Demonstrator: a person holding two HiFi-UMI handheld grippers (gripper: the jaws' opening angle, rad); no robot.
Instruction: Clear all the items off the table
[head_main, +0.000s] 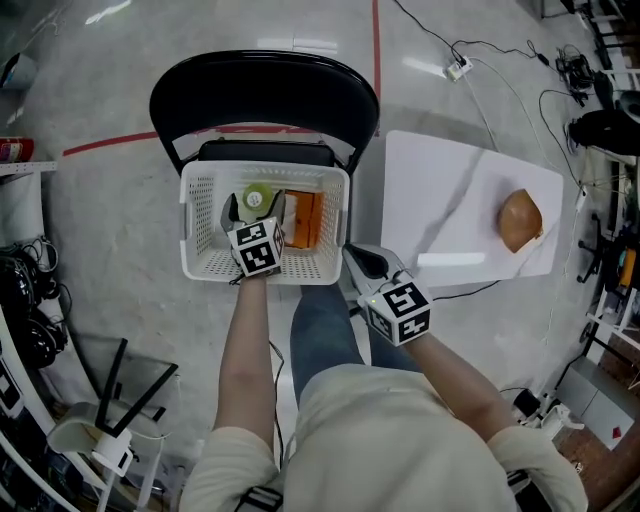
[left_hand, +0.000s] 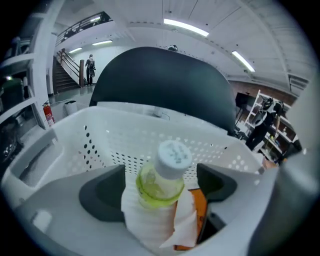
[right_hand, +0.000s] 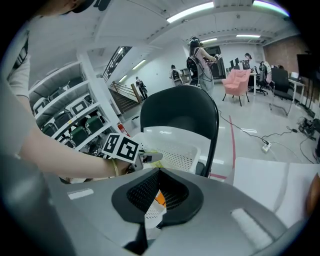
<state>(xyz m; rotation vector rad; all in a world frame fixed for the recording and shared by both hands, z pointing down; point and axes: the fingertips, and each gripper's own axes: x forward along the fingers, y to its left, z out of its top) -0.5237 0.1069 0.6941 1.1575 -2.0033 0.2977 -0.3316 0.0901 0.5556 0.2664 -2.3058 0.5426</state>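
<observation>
A black chair (head_main: 265, 90) stands on a grey floor, left of centre in the head view. On its seat rests a white perforated basket (head_main: 200, 262). The left gripper (head_main: 254, 212) hangs over the basket's middle, pointing down into it, on a bare forearm that reaches in from below. Its jaws are spread wide apart. A bottle of green drink (left_hand: 162, 177), with a white cap and a white wrap around its body, stands in the basket, directly between the two dark pads. The left gripper view shows a gap on each side of it, so neither pad presses it. Just right of the bottle, also inside the basket, sits an orange packet (head_main: 305, 218).

Further right, the right gripper (head_main: 362, 262) is outside the basket, near its front right corner and above the person's knee. Its jaws are closed together with nothing between them.

To the right of the chair is the white surface (head_main: 440, 210). One brown rounded item (head_main: 520, 220) lies on it, near the far right edge, well apart from both grippers. What it is cannot be told.
</observation>
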